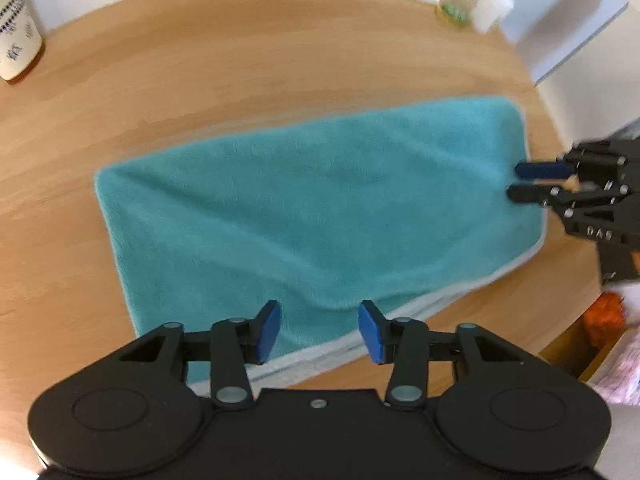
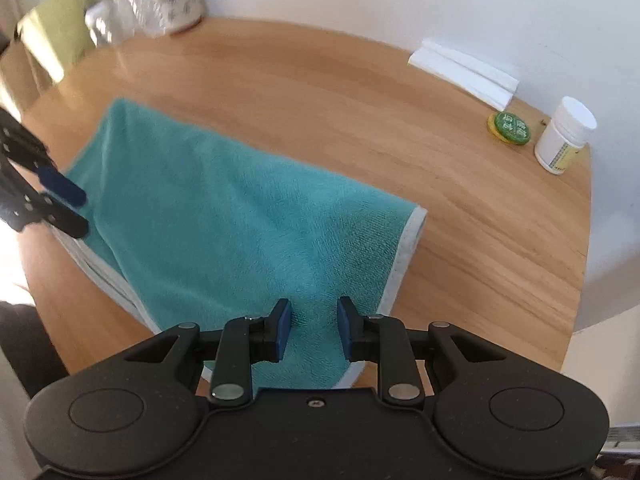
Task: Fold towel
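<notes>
A teal towel [image 1: 312, 208] with a pale grey border lies folded on the round wooden table [image 1: 240, 60]. My left gripper [image 1: 319, 330] hovers open over the towel's near long edge, nothing between its blue pads. In the right wrist view the same towel [image 2: 240, 220] runs away from me. My right gripper [image 2: 314, 330] is open over the towel's short end, with cloth showing between the pads but not pinched. From the left wrist view the right gripper [image 1: 520, 182] sits at the towel's right edge. The left gripper [image 2: 74, 210] shows at the towel's left side.
A patterned white container [image 1: 16, 32] stands at the table's far left. At the back edge are folded white paper [image 2: 464, 72], a green lid [image 2: 510, 128] and a white pill bottle [image 2: 564, 136]. A wooden box [image 1: 588, 344] with orange stuff sits beyond the table's right rim.
</notes>
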